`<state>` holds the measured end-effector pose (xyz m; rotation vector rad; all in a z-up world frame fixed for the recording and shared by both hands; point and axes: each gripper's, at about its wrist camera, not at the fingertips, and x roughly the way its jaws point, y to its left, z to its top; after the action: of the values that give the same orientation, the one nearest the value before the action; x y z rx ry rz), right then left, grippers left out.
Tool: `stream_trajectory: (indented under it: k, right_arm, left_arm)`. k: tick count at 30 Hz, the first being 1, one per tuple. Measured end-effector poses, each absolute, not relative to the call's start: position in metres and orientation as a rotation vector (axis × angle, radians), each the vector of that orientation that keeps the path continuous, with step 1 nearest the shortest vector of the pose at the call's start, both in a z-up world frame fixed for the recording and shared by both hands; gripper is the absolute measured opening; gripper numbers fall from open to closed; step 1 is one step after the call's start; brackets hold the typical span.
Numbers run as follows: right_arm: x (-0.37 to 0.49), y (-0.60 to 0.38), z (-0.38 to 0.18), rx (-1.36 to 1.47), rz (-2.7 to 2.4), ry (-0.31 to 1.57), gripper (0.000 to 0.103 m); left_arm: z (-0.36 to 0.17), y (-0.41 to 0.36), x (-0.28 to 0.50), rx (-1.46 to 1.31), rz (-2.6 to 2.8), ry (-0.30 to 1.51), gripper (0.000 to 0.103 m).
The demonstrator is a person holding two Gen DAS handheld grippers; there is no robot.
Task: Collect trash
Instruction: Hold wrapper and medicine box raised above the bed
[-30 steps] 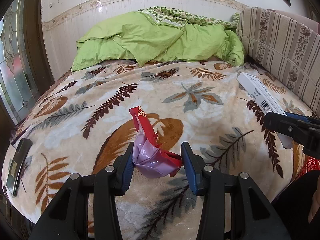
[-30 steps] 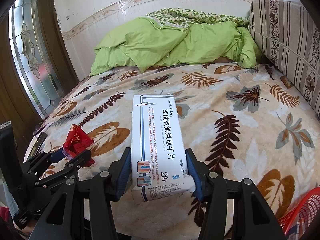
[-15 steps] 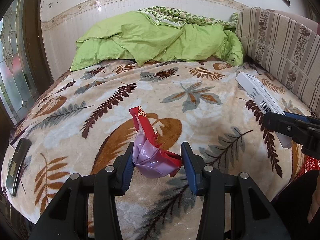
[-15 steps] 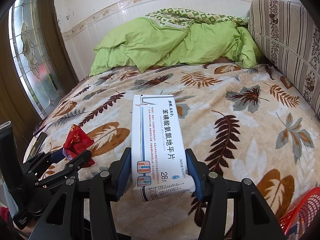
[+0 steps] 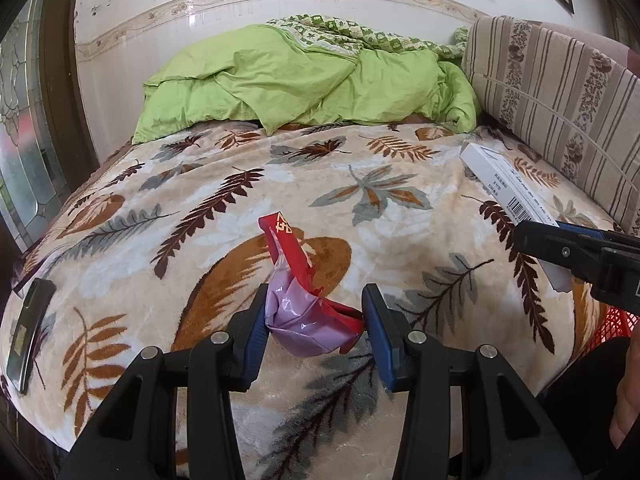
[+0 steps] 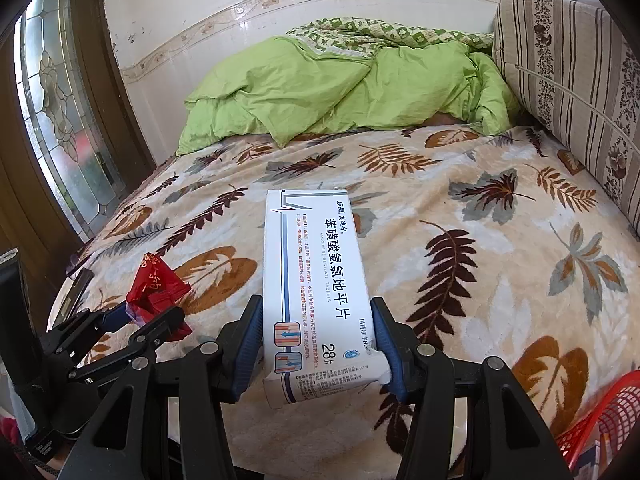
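My left gripper (image 5: 315, 326) is shut on a crumpled red and lilac wrapper (image 5: 308, 316), held just above the leaf-patterned blanket (image 5: 200, 240). A red strip of the wrapper sticks up and away from the pads. My right gripper (image 6: 318, 340) is shut on a long white medicine box (image 6: 316, 280) with blue lines and printed text, its far end pointing over the bed. The left wrist view shows the box (image 5: 508, 192) and the right gripper's black fingers (image 5: 560, 252) at the right edge. From the right wrist camera, the wrapper (image 6: 158, 292) appears at lower left.
A green duvet (image 5: 304, 84) is bunched at the head of the bed. A striped cushion (image 5: 560, 108) stands along the right side. A dark phone (image 5: 28, 320) lies at the blanket's left edge. A red mesh basket (image 6: 604, 416) shows at lower right. A glazed wooden door (image 6: 60, 120) is on the left.
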<state>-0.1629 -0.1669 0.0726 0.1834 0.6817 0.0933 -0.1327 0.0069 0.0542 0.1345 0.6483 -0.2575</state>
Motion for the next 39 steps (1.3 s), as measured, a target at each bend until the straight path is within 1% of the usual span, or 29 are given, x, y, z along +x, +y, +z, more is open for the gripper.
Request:
stream_trajectory:
  k: [8,19,31,39]
  right_arm:
    - [-0.167,-0.17,0.074,0.193,0.066,0.67,0.056]
    - [-0.188,-0.172,0.077,0.229,0.062,0.676,0.056]
    - [-0.221,-0.178,0.086,0.276,0.049,0.678,0.056]
    - [-0.242,-0.192,0.103,0.337,0.043,0.652,0.056]
  left_arm:
    - [0.055,0.007,-0.135,0.133,-0.261,0.652,0.044]
    - [0.069,0.0,-0.152,0.137,-0.31,0.648,0.044]
    - [0.094,-0.003,-0.173,0.097,-0.385,0.641,0.044]
    - [0.11,-0.014,-0.185,0.082,-0.457,0.633,0.044]
